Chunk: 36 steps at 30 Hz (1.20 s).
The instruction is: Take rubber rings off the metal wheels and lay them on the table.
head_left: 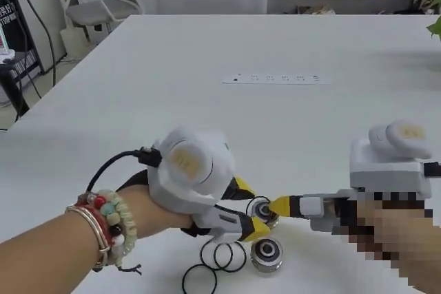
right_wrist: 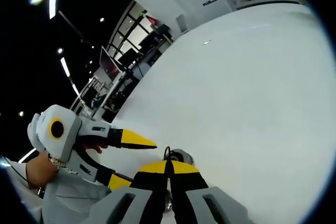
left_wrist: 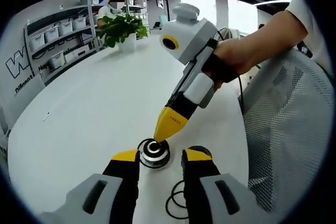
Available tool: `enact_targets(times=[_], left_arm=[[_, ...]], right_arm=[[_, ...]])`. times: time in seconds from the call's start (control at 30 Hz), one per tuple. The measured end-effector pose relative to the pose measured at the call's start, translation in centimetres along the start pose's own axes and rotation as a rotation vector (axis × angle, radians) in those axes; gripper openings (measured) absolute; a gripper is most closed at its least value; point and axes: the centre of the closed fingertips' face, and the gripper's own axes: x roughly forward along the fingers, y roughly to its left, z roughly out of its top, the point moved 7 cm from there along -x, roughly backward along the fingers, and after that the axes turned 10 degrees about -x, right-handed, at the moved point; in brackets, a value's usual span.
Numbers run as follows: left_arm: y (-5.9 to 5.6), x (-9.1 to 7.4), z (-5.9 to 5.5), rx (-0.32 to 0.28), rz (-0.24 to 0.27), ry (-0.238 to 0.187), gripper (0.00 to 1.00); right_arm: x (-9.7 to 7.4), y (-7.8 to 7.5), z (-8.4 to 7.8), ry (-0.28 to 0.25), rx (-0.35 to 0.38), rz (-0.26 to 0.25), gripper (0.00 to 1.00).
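- Left gripper (head_left: pixel 249 208) is down at the near edge of the table (head_left: pixel 207 101), its tongs spread to either side of a wheel (head_left: pixel 263 211); in the left gripper view (left_wrist: pixel 161 157) the wheel (left_wrist: pixel 154 153) sits against one yellow tip with a sliver of table showing before the other, so I'd call that bracing rather than clamping
- Right gripper (head_left: pixel 279 204) comes in from the other side with its tongs pressed together, tip right on top of that wheel; the left gripper view has the right gripper (left_wrist: pixel 163 132) touching the dark centre
- In the right gripper view the closed tips (right_wrist: pixel 168 167) have a thin black strand poking out between them, with the wheel (right_wrist: pixel 182 157) just behind; that looks to me like a ring (right_wrist: pixel 167 151) pinched and partly lifted, though it is too fine to be sure
- Done so far: loose rings (head_left: pixel 215 258) lie flat on the table just in front of the left gripper, several black loops overlapping; they also show between the left tongs (left_wrist: pixel 176 203)
- A second wheel (head_left: pixel 267 253) stands free beside those rings, near the first wheel; there is a dark band round it, and I cannot tell whether that is a ring yet to come off
- My read: partway through; this ring needs pulling clear and laying down with the others, then the second wheel wants checking
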Motion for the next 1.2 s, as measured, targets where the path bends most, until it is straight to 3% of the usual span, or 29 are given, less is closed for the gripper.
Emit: enact_targets(times=[0.37, 0.47, 0.7, 0.9, 1.2], left_arm=[[-0.9, -3.0, 0.8, 0.034, -0.030, 0.009, 0.46], [-1.3, -4.1, 0.8, 0.084, -0.022, 0.024, 0.50], [-2.2, -6.6, 1.1, 0.085, -0.031, -0.007, 0.58], [-2.3, -8.9, 0.8, 0.077, 0.008, -0.036, 0.69], [-2.2, -11.6, -0.5, 0.034, 0.073, -0.065, 0.72]], right_arm=[[-0.1, 0.0, 0.4, -0.019, -0.012, 0.008, 0.00], [-0.2, 0.1, 0.5, -0.023, -0.015, 0.008, 0.00], [-0.4, 0.3, 0.8, -0.025, -0.034, 0.013, 0.00], [-0.5, 0.6, 1.1, -0.033, -0.051, 0.018, 0.00], [-0.8, 1.0, 1.5, -0.043, -0.072, 0.026, 0.00]])
